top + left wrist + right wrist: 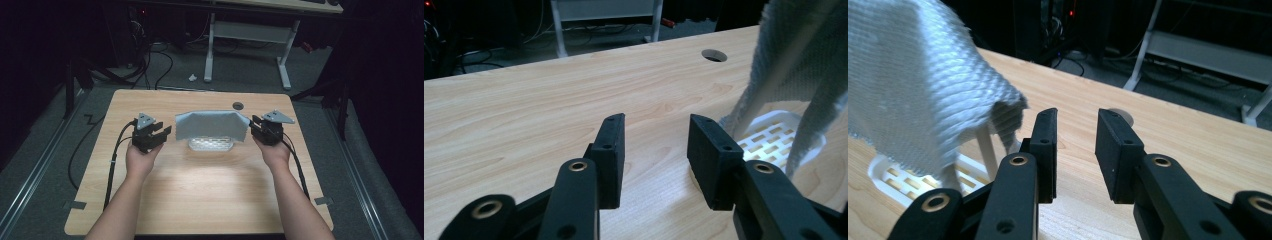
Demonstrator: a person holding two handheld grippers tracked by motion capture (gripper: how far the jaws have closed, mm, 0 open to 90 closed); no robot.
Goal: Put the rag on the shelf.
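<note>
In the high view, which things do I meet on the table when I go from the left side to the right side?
Left gripper, jaws open → grey cloth draped over a white slotted rack → right gripper, jaws open at the cloth's right edge.

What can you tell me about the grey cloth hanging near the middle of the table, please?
The grey cloth looks like a woven, ribbed towel. It is draped over a white rack with a slotted base, its top edge spread wide and its sides hanging down like a tent. It sits toward the far middle of the wooden table. Neither gripper's jaws hold it; both stand open beside it.
</note>
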